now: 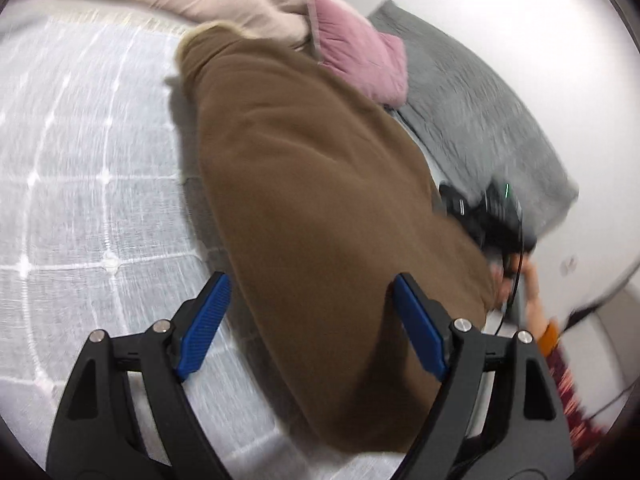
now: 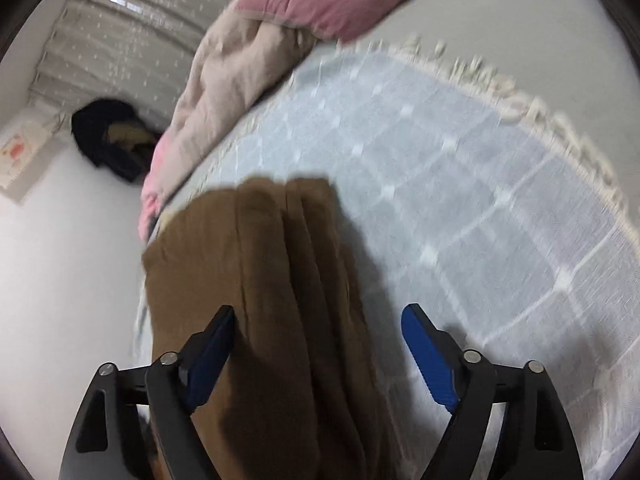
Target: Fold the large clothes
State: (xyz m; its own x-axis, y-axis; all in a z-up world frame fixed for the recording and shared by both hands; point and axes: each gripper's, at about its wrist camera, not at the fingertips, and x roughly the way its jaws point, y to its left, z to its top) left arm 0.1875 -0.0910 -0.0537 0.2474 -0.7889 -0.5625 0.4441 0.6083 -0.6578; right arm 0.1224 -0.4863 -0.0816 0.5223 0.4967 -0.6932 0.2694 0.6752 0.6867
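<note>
**Brown garment laid long on the pale checked cloth, both grippers spread above it**

In the left wrist view, the pale grey checked cloth (image 1: 80, 168) fills the left side. The left gripper (image 1: 310, 286) has its blue pads wide apart, pinching nothing. Between and beyond them lies the brown garment (image 1: 312, 184), a soft fleecy piece stretched in a long, smooth strip with a lighter lining showing at its far end. Further right sit a beige and pink quilt (image 1: 352, 52) and a grey blanket (image 1: 480, 92).

In the right wrist view, a dark heap (image 2: 108, 140) lies on the white floor at left. The brown garment (image 2: 264, 280) shows lengthwise folds, with the right gripper (image 2: 320, 312) spread over it, its pads not pressing the fabric.
</note>
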